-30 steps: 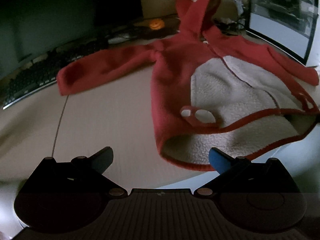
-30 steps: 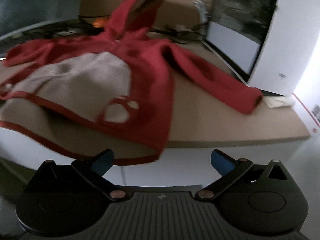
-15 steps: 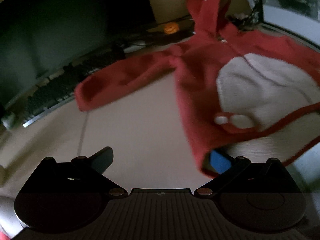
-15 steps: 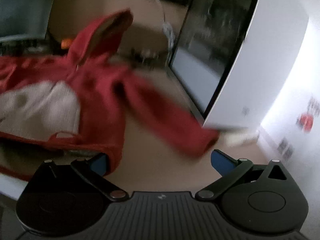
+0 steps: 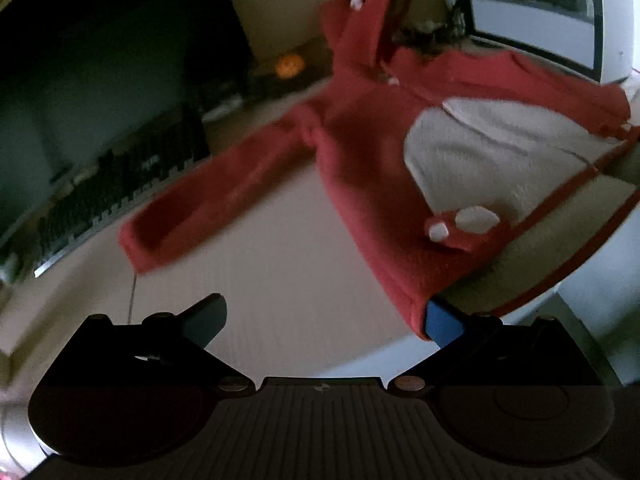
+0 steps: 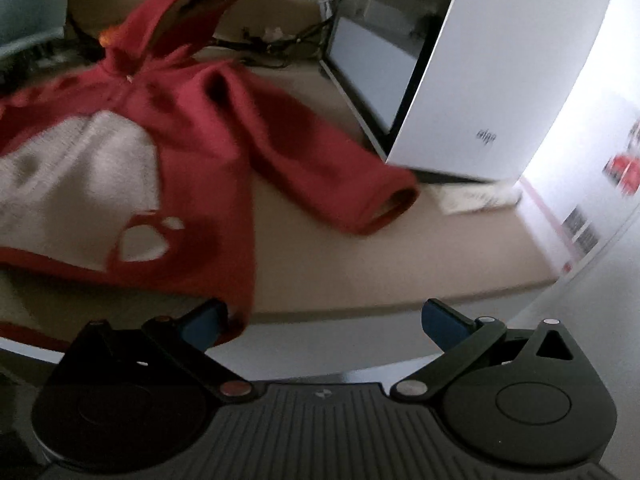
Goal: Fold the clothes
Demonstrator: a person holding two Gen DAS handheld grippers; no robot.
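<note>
1. The red hooded jacket [image 5: 360, 152] lies spread flat on the surface [image 5: 260, 280], sleeves out, hem overhanging the near edge.
2. Soft, light fleece; likely drapes and sags. Hem corners look best to pinch.
3. Left gripper [image 5: 324, 316] and right gripper [image 6: 324, 320] are both spread wide, each with one finger at a hem corner, clamping nothing.

Bare beige table [image 5: 280, 280] lies open between the red fleece hooded jacket's outstretched sleeve [image 5: 208, 208] and the near edge. A black keyboard [image 5: 104, 192] and a dark monitor [image 5: 100, 60] block the far left. On the right, bare table [image 6: 360, 272] stays clear near the edge, while a white computer case [image 6: 480, 80] walls off the far right, the other sleeve's cuff [image 6: 384, 200] just beside it.
</note>
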